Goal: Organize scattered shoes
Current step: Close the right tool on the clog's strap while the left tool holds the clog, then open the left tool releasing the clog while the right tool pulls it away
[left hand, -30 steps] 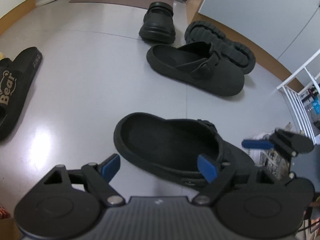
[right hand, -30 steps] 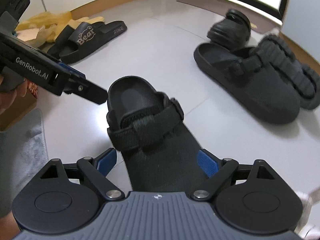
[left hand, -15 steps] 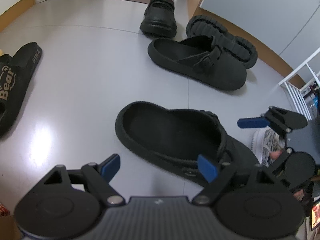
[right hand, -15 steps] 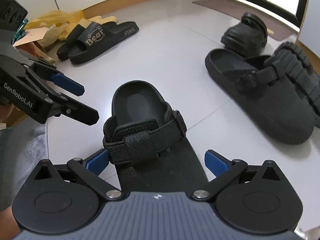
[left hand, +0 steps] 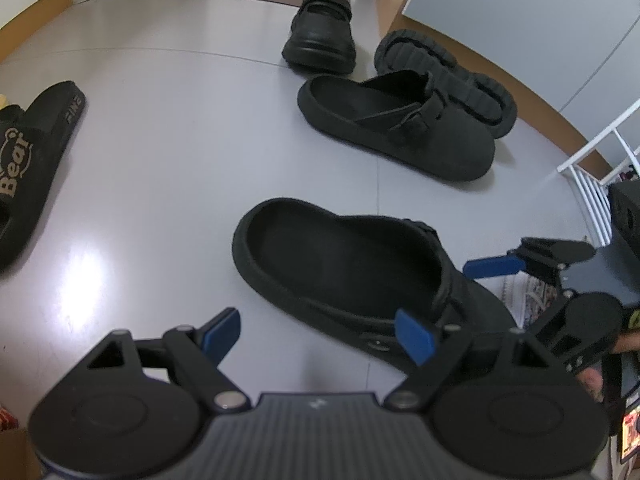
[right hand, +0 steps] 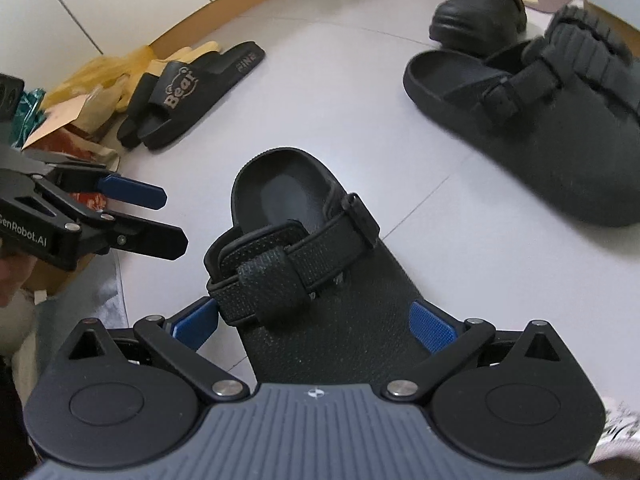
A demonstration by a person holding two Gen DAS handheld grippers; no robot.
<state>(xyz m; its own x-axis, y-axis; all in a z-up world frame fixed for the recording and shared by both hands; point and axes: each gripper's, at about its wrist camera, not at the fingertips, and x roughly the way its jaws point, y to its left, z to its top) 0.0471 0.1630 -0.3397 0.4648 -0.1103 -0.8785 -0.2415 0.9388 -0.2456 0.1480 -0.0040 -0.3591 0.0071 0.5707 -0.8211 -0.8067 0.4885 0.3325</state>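
Between the spread right tongs point(right hand: 314, 326) sits the clog point(right hand: 316, 264); pinch its toe squarely, left tongs point(left hand: 316, 336) spread too.

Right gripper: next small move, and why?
Probably ease the right gripper forward and close on the strapped clog. Its jaws stand open astride the clog's toe end, not yet gripping, and the left gripper is open beside it, holding nothing.

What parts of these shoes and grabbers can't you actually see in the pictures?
- Strapped clog: toe hidden under the right gripper, right wrist view.
- Bear slide: front cut off by the left edge, left wrist view.
- Overturned shoe: upper hidden behind the suede clog.
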